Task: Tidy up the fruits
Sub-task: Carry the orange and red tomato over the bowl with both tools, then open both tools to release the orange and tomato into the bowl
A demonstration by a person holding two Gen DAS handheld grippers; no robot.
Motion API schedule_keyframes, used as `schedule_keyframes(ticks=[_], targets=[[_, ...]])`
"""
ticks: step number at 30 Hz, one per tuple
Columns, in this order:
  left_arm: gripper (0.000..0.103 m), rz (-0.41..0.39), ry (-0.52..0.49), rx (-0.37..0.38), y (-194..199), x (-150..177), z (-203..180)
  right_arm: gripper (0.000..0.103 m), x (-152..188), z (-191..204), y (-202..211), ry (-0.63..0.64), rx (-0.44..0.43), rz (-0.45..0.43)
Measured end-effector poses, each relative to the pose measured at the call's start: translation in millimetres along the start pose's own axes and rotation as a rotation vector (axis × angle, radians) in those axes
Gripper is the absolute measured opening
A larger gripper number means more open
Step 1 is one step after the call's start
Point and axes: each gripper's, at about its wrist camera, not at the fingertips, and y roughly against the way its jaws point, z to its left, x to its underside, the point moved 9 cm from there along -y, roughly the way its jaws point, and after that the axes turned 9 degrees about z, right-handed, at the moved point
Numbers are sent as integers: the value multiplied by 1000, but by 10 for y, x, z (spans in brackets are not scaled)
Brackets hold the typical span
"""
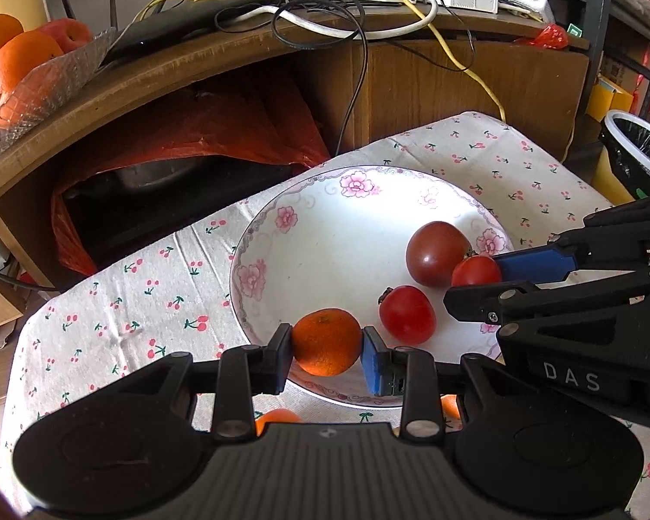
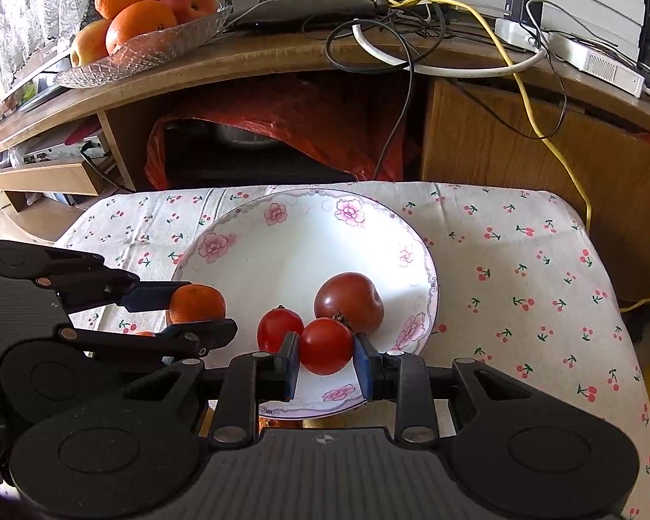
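Clamping tangerine (image 1: 326, 342): left hand-held gripper (image 1: 327, 357), above plate (image 1: 325, 234) rim; right hand-held gripper (image 2: 326, 362) pinching red tomato (image 2: 326, 345).

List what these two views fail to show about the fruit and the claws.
- Orange fruit on the cloth below the left claw: mostly hidden by the claw body in the left wrist view; kind unclear.
- Whether the small tomato in the right claw rests on the plate or is lifted: cannot tell.
- Fruit in the glass dish: cut off by the left edge of the left wrist view.
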Motion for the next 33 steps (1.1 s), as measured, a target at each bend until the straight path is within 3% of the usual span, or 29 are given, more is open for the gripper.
schedule_keyframes(ticks=[33], targets=[[42,-27,28,-16,-24,-83,60,27,-65,-73,-74,-23,8,-24]])
